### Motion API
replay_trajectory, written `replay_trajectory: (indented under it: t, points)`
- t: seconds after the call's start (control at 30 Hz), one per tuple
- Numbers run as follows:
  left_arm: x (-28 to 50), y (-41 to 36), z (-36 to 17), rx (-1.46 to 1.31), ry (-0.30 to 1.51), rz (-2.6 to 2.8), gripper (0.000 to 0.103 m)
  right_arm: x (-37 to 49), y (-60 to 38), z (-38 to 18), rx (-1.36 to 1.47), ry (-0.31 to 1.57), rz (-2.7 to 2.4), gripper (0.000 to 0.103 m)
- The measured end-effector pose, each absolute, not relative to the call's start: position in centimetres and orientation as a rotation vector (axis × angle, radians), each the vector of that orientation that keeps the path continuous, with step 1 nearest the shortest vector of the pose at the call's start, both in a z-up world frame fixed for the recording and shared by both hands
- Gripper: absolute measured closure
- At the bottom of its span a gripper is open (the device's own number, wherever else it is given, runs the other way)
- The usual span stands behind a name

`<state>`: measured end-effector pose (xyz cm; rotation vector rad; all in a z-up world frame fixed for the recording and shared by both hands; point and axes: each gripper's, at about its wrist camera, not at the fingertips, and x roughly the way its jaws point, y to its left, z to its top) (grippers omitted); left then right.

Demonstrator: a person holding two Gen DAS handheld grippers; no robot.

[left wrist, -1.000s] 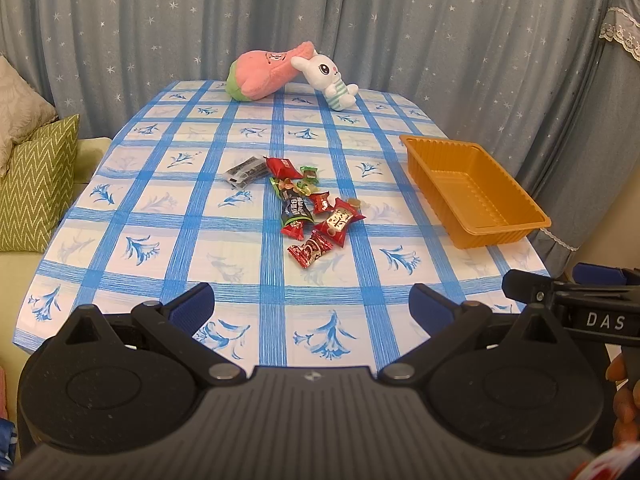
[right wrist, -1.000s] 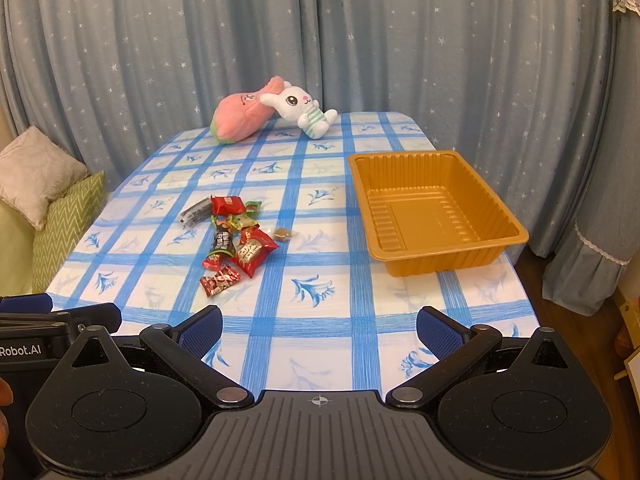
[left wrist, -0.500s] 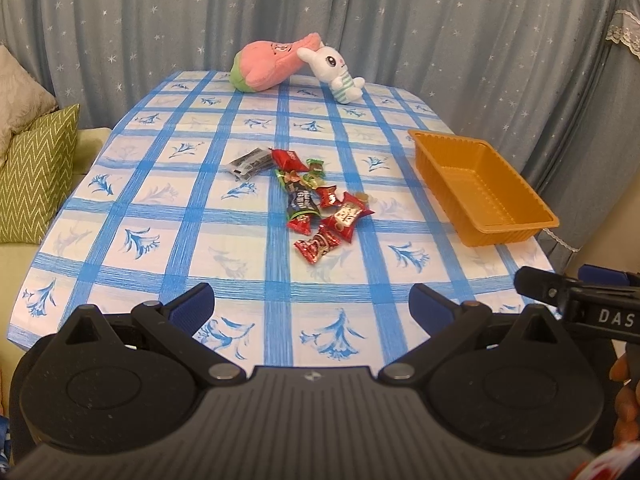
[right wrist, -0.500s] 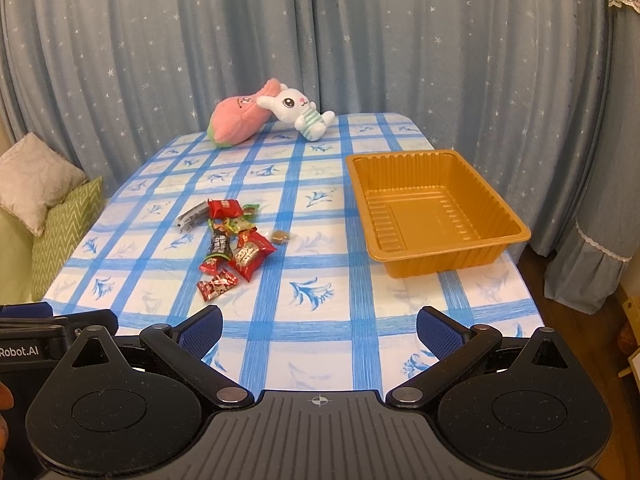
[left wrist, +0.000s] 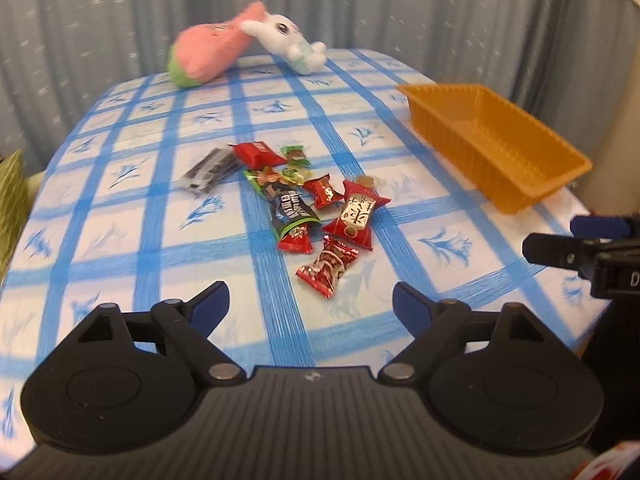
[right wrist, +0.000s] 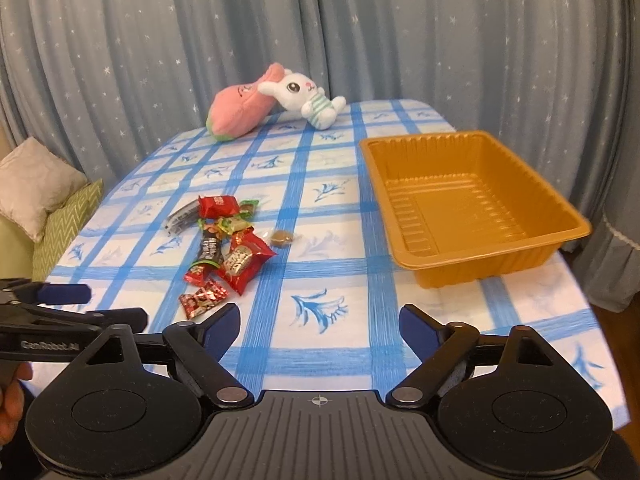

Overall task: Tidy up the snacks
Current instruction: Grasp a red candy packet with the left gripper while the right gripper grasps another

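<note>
Two grippers are over the near table edge, both closer to the table than a second ago. The left gripper (left wrist: 310, 304) and right gripper (right wrist: 320, 320) have jaws closing from full spread, with nothing between them. In the left view, the nearest red candy (left wrist: 328, 266) lies at 12 o'clock, just beyond the fingertips. The snack pile (left wrist: 296, 196) sits behind it, unchanged in layout. The orange tray (right wrist: 472, 204) stands empty at 1 o'clock in the right view, well apart from the pile. Plush toys (right wrist: 276, 100) lie at the far edge. Judgement: approach phase only; no snack transferred yet.
</note>
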<state>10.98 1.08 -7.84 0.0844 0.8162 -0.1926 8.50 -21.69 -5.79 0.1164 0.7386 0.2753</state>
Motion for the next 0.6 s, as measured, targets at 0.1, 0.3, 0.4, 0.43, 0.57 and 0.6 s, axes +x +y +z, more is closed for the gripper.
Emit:
replay_trajectory:
  t: [0.1, 0.3, 0.4, 0.43, 0.57, 0.6]
  points:
    - [13.0, 0.8, -9.6, 0.117, 0.838, -0.237, 0.032, 10.0, -21.4, -7.2, 0.125, 0.750, 0.283, 0.018]
    - [15.7, -0.5, -11.9, 0.209, 0.839, -0.320, 0.051, 12.4, -20.9, -9.1, 0.140, 0.764, 0.269, 0.019]
    - [16.7, -0.9, -12.5, 0.255, 0.835, -0.344, 0.060, 13.2, -20.7, -9.6, 0.150, 0.774, 0.261, 0.019]
    - [17.0, -1.0, -12.8, 0.272, 0.840, -0.352, 0.063, 13.4, -20.7, -9.7, 0.150, 0.777, 0.259, 0.019]
    - [17.4, -0.9, -13.3, 0.264, 0.861, -0.381, 0.074, 14.1, -20.5, -10.3, 0.153, 0.789, 0.254, 0.019]
    - [17.4, -0.7, -13.4, 0.247, 0.866, -0.391, 0.080, 14.2, -20.4, -10.5, 0.153, 0.793, 0.255, 0.019]
